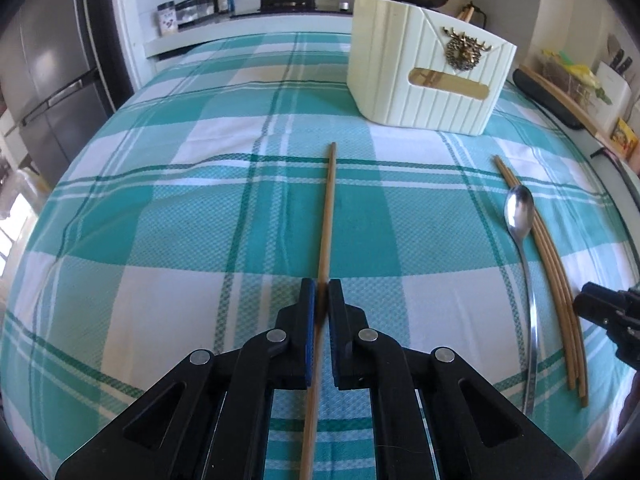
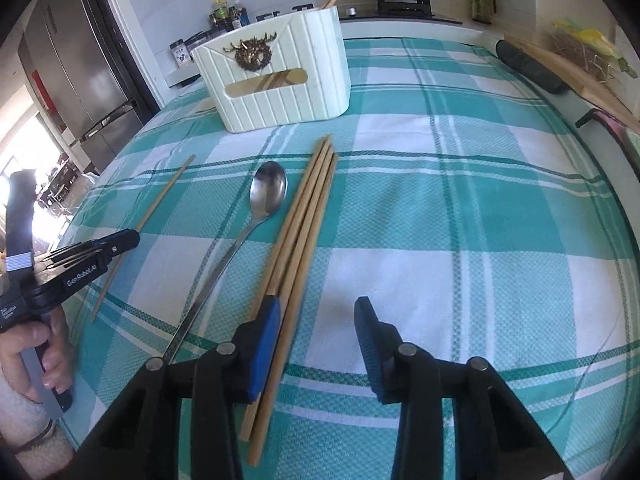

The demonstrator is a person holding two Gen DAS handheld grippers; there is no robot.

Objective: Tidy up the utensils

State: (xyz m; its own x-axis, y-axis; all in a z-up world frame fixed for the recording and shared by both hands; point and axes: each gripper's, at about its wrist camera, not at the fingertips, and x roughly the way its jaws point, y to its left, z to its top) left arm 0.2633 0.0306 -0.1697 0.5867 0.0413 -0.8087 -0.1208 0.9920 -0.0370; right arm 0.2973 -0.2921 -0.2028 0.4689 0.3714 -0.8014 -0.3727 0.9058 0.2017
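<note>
The left gripper [image 1: 322, 286] is clamped tight on a single chopstick [image 1: 327, 208] that lies lengthwise on the checked tablecloth [image 1: 160, 200], its far tip pointing toward the cream utensil holder [image 1: 420, 76] standing near the table's far edge. Whether the stick has left the cloth yet I can't tell. The right gripper [image 2: 316, 344] is parted and grasping nothing; its left finger rests against the near ends of a bundle of chopsticks [image 2: 308, 216], with most of the gap over bare cloth. A metal spoon [image 2: 267, 192] lies just beside that bundle, bowl toward the holder. By my reckoning the job is only partly along: a stick pokes up from the holder and more wood shows through its window slot, so some pieces are already in, but the gripped stick, the bundle and the spoon are all yet to go.
</note>
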